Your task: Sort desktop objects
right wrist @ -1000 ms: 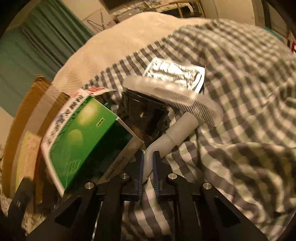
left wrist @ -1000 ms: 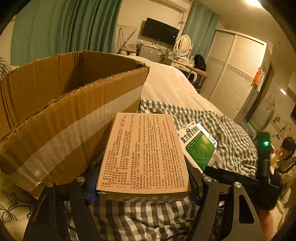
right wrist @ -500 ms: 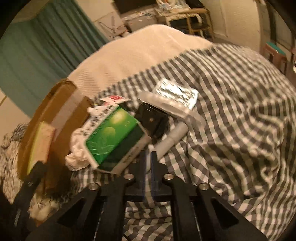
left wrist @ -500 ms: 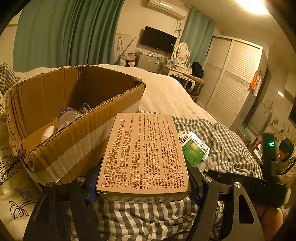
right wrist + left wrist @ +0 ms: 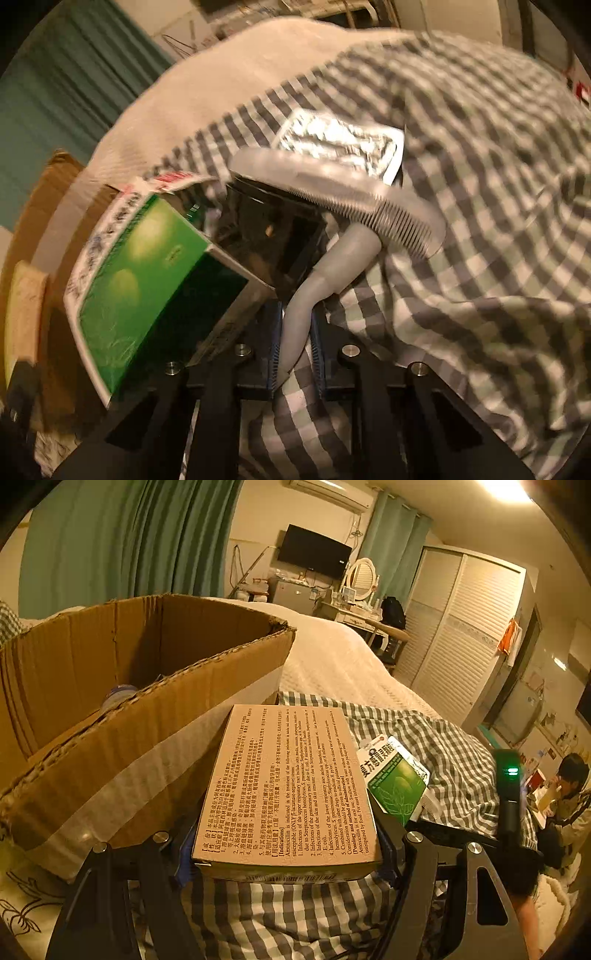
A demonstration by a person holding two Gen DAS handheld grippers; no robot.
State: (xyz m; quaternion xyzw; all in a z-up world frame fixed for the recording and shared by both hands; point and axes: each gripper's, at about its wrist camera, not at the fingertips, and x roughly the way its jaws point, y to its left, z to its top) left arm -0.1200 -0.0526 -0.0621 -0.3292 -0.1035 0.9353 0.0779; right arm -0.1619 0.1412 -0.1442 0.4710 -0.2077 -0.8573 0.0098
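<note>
Right now, on my left wrist view, the left gripper point(image 5: 288, 853) has its jaws spread wide and clamped on the flat tan medicine box point(image 5: 288, 786), printed side up. A second ago the cardboard carton point(image 5: 147, 709) filled the left of this view and I could not see inside; half a second ago I looked down into it, and now the rim has come back up, with only the top of a bottle point(image 5: 120, 694) peeking over the near wall. So the tan box has hovered beside the carton without going in (it sits just short of the taped wall), and I judge the drop is yet to come.

Over on the right wrist view, the right gripper point(image 5: 293, 339) is nearly shut on the pale handle of the comb point(image 5: 332, 195), whose toothed head rests across a dark jar point(image 5: 273, 236). The view pulled back half a second ago and is now close in again and blurred, so I read that hand as resettling, not lifting. The green box point(image 5: 147, 273) lies touching the jar on the left, and a foil blister pack point(image 5: 343, 144) lies beyond on the checked blanket point(image 5: 480, 221). All four remain unsorted.
</note>
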